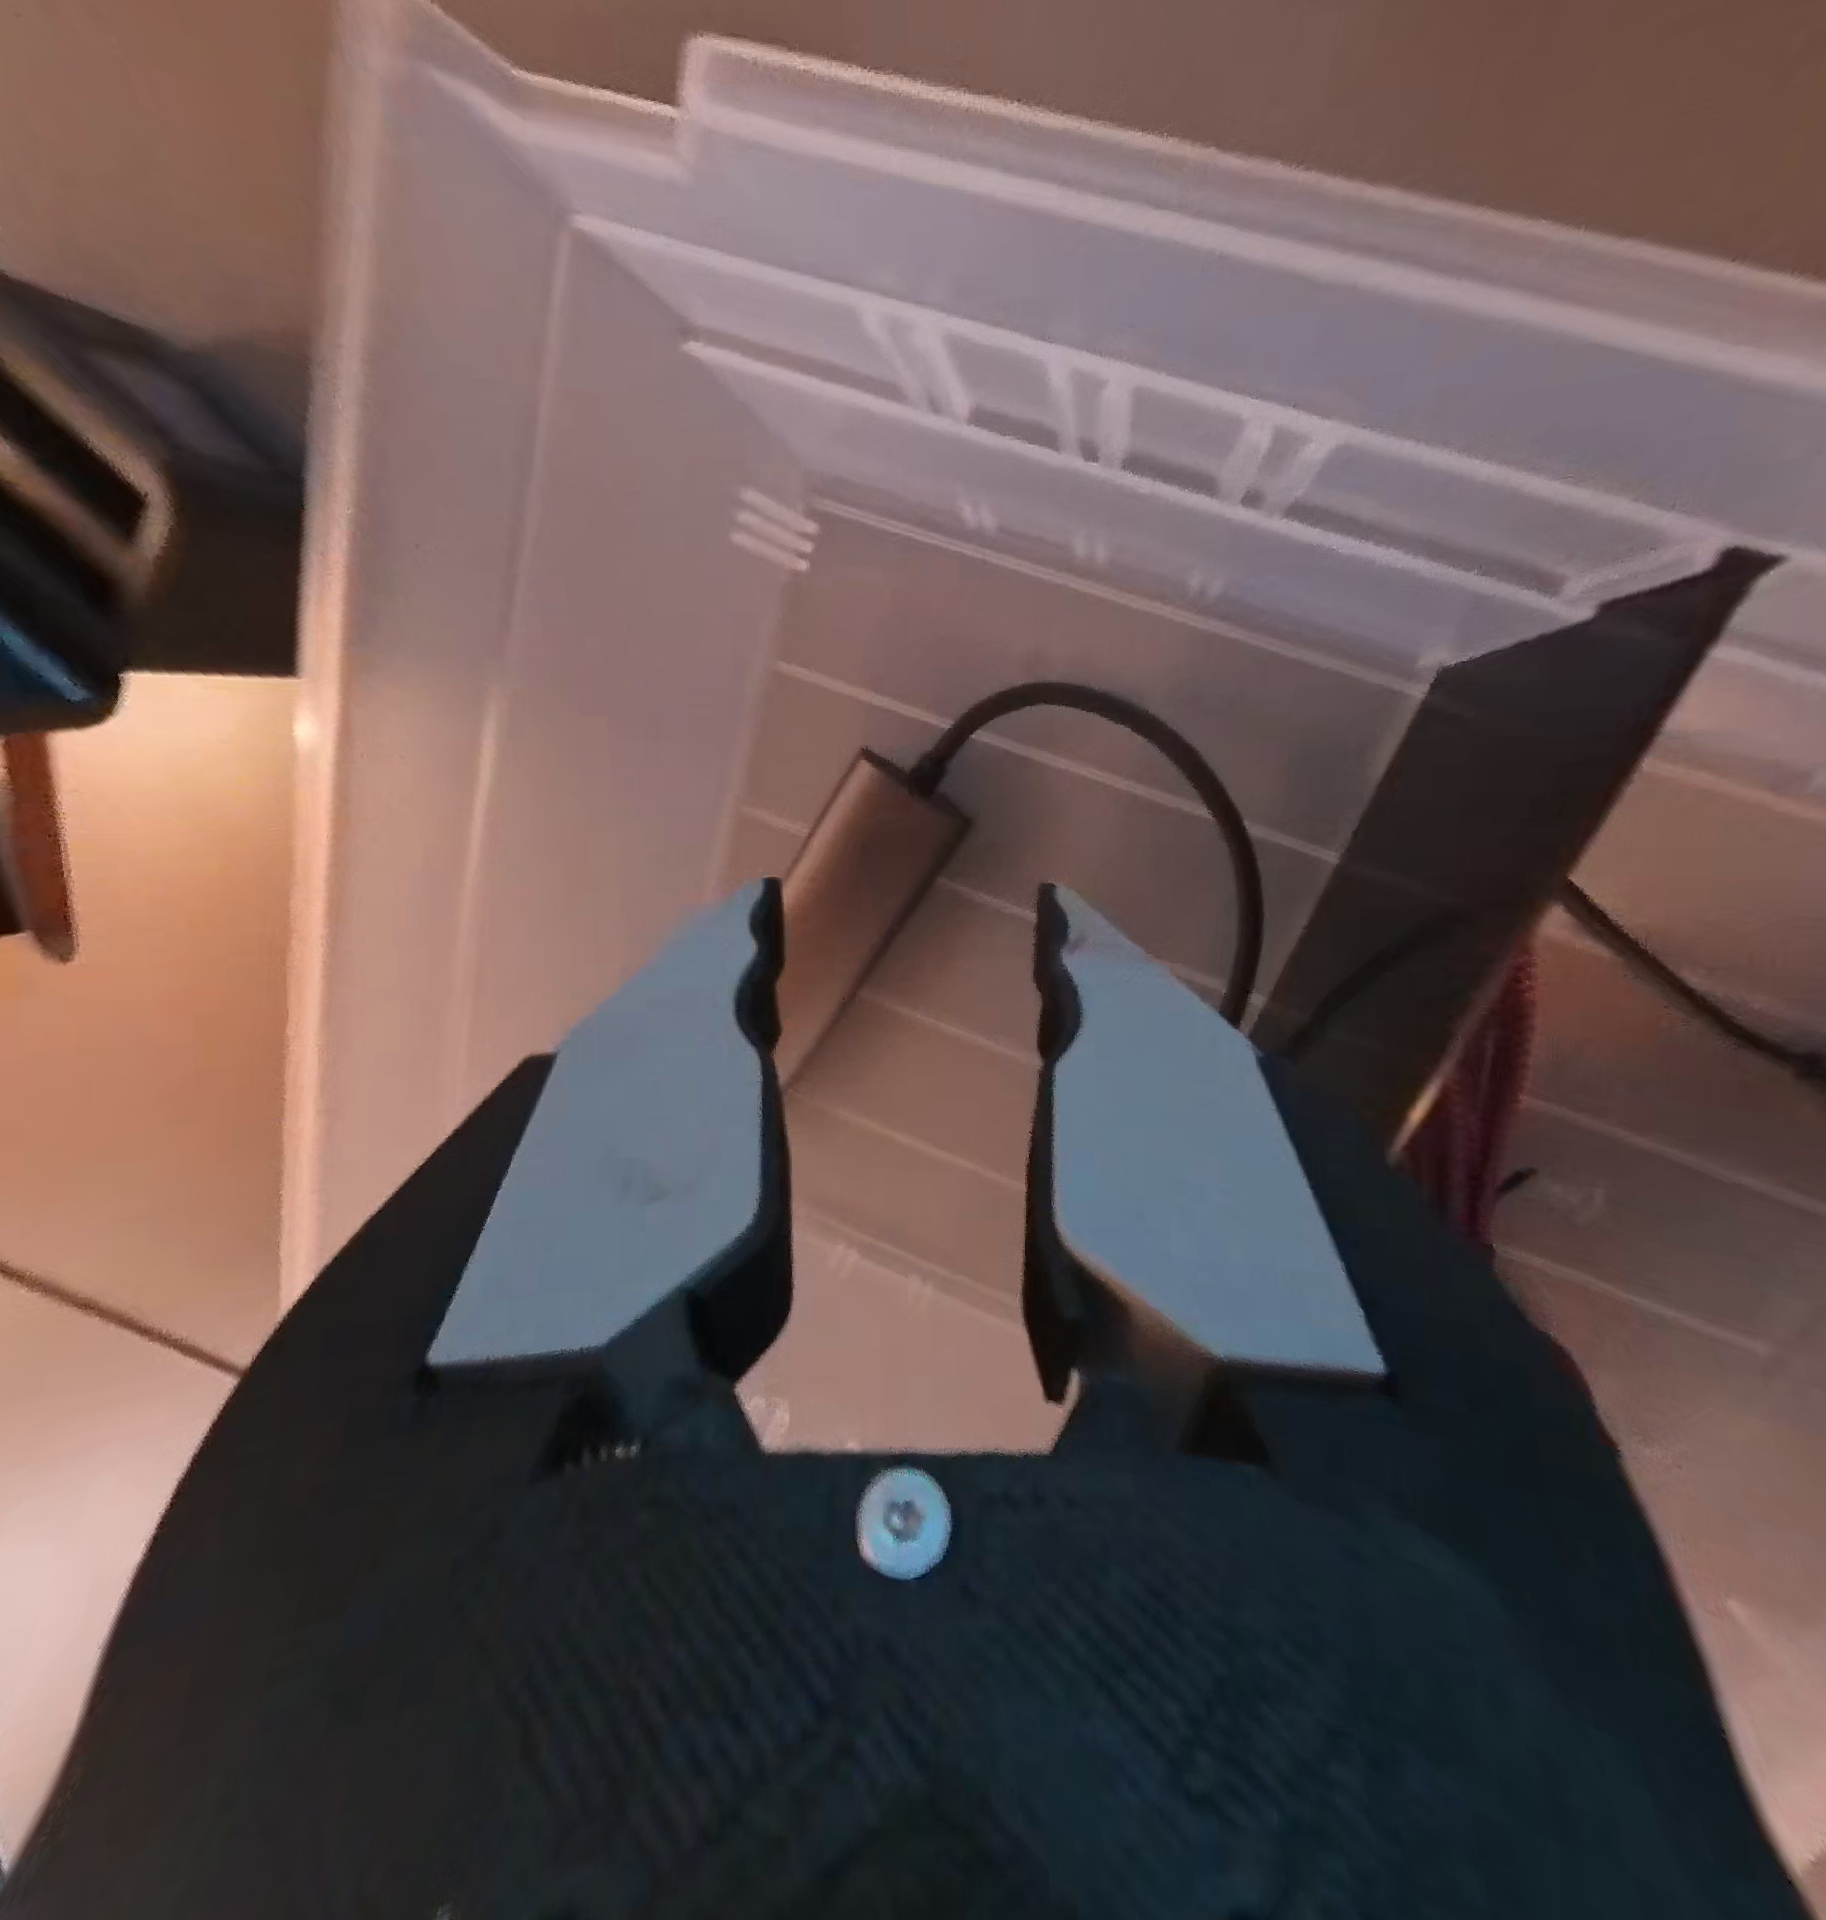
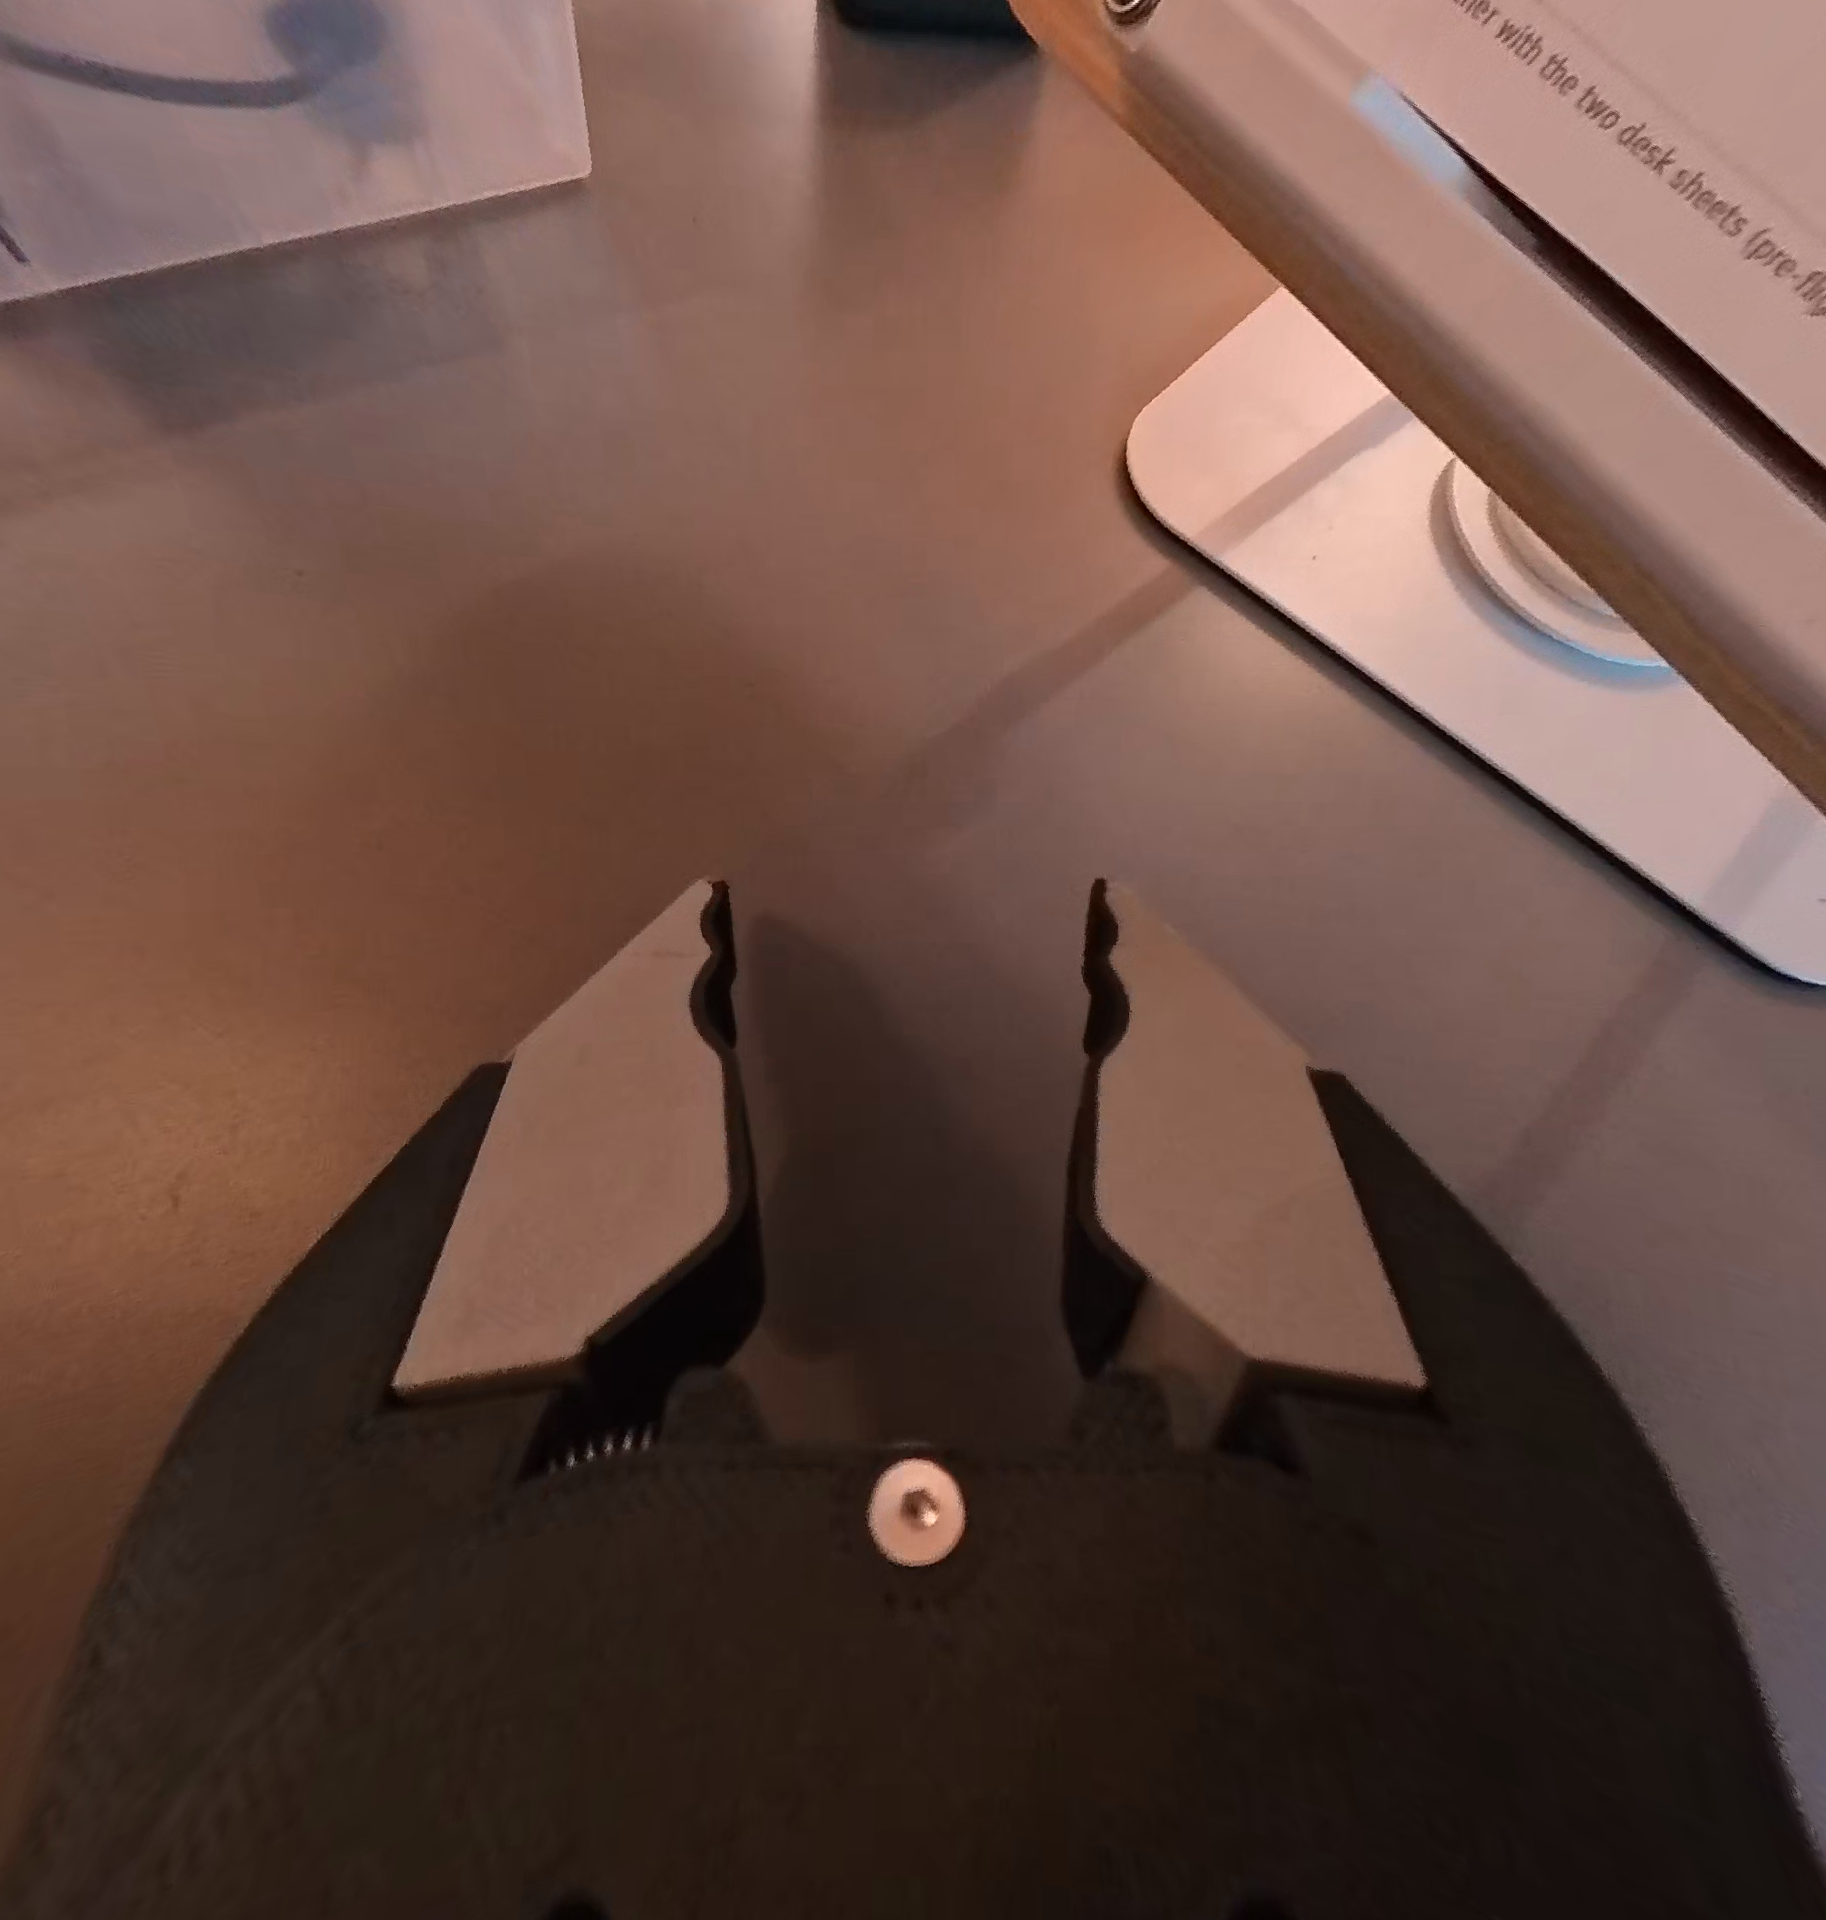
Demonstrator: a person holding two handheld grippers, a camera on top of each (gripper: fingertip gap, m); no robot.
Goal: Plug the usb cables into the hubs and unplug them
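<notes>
Hub (image 1: 873, 883) lies in the bin (image 1: 618, 623) just beyond the left fingers (image 1: 753, 956) — both grippers parted, empty.

In the left wrist view, a hub (image 1: 867, 883) was seen inside a bin (image 1: 618, 499) at 12 o'clock, its cable (image 1: 1189, 774) looped toward 1 o'clock. In the right wrist view, a stand base (image 2: 1408, 644) was set on the surface (image 2: 576, 623) at 2 o'clock.

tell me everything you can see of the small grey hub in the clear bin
The hub is a slim, oblong block with a dull grey-brown, metallic-looking shell. It lies on the ribbed floor of the clear plastic bin, angled with its far end toward the back wall. A thin black cable leaves that far end and arcs round to the right. Its near end is hidden behind the open left hand-held gripper, which is not gripping it. No ports are visible.
</notes>
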